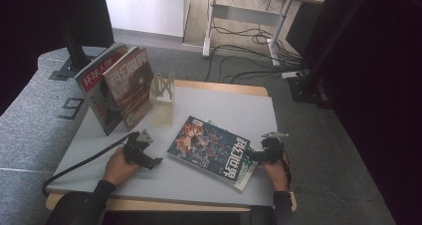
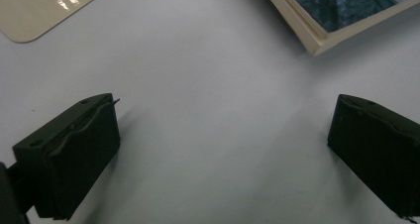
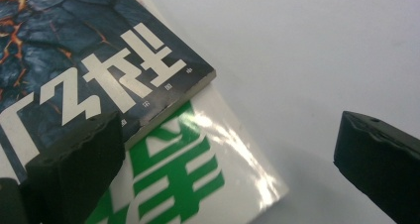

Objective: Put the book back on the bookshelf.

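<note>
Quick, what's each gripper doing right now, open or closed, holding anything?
Left gripper: open, empty, over bare table.
Right gripper: open, holding nothing, at the corner of the stacked magazines.

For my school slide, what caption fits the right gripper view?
Open right tool over the dark magazine on a green-lettered one.

On the counter (image 1: 224, 110), a pale wooden rack (image 1: 162, 89) stands toward the far edge. Two magazines (image 1: 119, 85) lean upright just left of the rack, red covers facing forward. Beyond the rack, across grey carpet, a desk frame (image 1: 249, 16) stands with black cables (image 1: 249, 41) tangled on the floor beneath.
</note>
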